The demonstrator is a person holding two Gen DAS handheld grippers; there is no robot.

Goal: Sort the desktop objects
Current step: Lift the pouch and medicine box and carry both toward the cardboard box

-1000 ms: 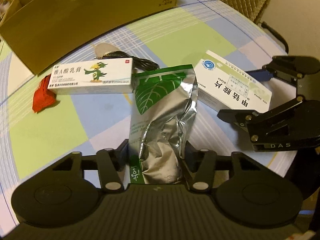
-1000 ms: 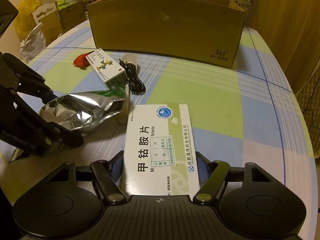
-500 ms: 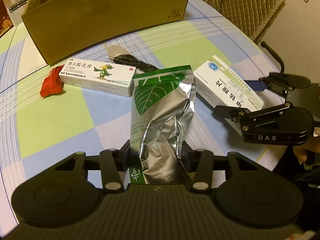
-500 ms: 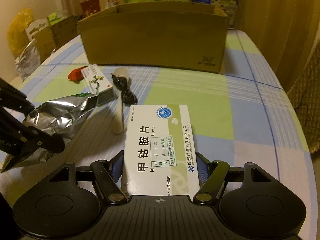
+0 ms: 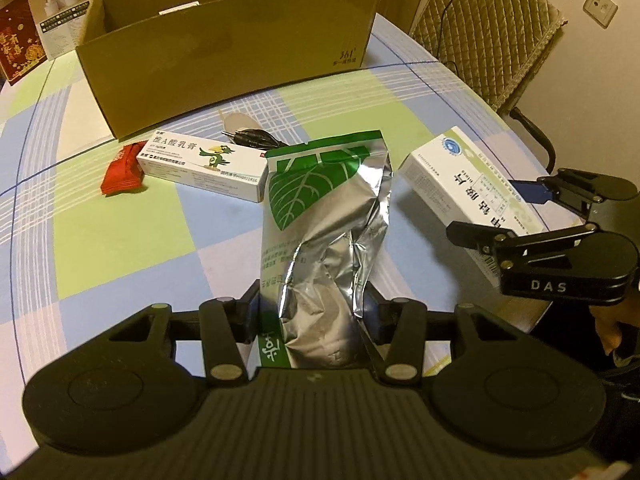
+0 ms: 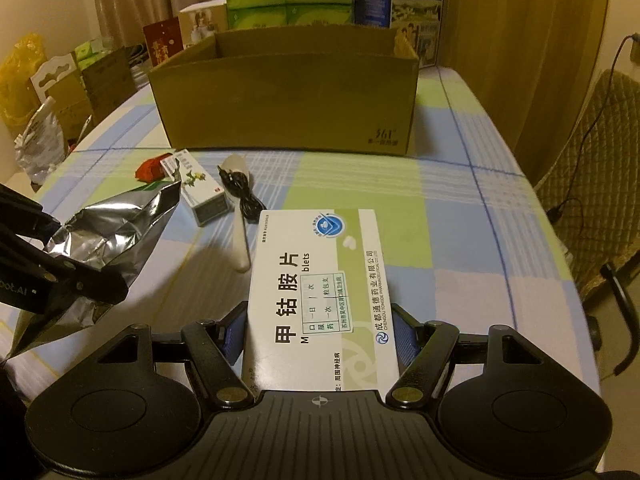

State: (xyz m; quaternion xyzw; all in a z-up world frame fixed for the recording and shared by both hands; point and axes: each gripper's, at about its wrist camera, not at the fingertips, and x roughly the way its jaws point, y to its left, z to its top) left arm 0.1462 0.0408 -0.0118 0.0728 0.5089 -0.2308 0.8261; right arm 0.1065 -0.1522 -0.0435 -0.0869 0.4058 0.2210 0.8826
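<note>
At the far left of your table lies a red snack packet (image 5: 122, 174), and just beside it a long white ointment box (image 5: 204, 166) with a green bird printed on it. Behind both stands the open cardboard box (image 5: 224, 60), its near wall facing you. Between the ointment box and the cardboard box rests a pale spoon-like utensil (image 6: 240, 236) with a coiled black cable (image 6: 244, 194) lying across it.

Your left gripper (image 5: 312, 308) has its jaws clamped on the lower part of a crinkled silver foil pouch (image 5: 324, 216) with a green leaf panel. The pouch is raised off the checked tablecloth (image 5: 120, 240), its top pointing toward the cardboard box.

To the right, your right gripper (image 6: 320, 332) has its jaws pressed against both long sides of a white medicine box (image 6: 320, 280) printed with large black characters. That box is held flat, lifted above the cloth, and its far end points toward the cardboard box. Further right, beyond the table edge, stands a chair with a quilted cover (image 5: 492, 32).
</note>
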